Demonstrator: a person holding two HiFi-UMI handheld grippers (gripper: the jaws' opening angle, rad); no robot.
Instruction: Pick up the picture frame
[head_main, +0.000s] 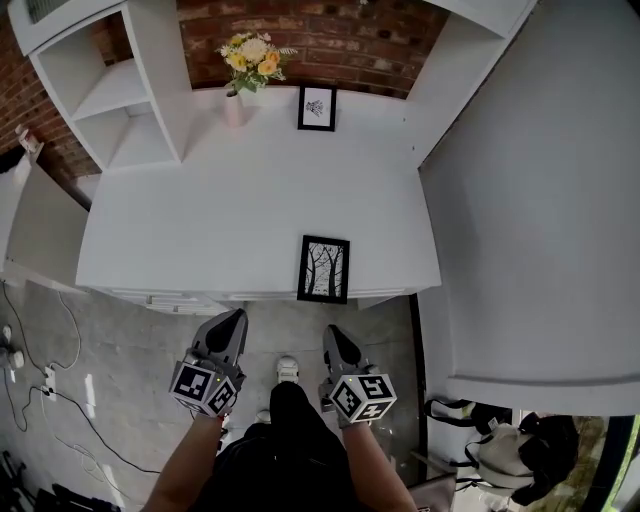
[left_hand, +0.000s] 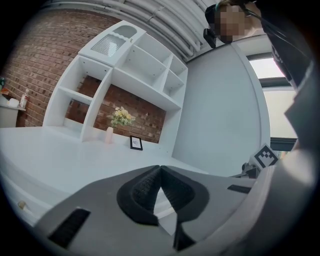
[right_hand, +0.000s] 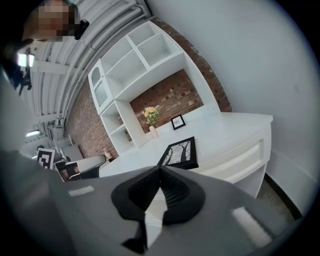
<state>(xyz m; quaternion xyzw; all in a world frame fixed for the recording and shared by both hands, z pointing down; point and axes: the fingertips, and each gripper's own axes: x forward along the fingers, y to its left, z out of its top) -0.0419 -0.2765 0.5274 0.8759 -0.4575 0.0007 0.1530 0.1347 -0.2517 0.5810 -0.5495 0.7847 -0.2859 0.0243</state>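
A black picture frame (head_main: 324, 268) with a tree print lies flat at the white desk's front edge; the right gripper view shows the picture frame (right_hand: 180, 152) just beyond the jaws. A smaller black frame (head_main: 317, 107) stands upright at the back of the desk, and the left gripper view shows this smaller frame (left_hand: 136, 142) far off. My left gripper (head_main: 232, 326) and right gripper (head_main: 333, 338) hang in front of the desk, below its edge, both shut and empty. In their own views the left gripper (left_hand: 160, 167) and right gripper (right_hand: 160, 168) have their tips together.
A pink vase of yellow flowers (head_main: 243, 75) stands at the back beside the small frame. White shelving (head_main: 120, 90) rises on the desk's left, a tall white cabinet (head_main: 540, 200) on its right. Cables (head_main: 45, 390) lie on the floor at left; a bag (head_main: 510, 445) sits at lower right.
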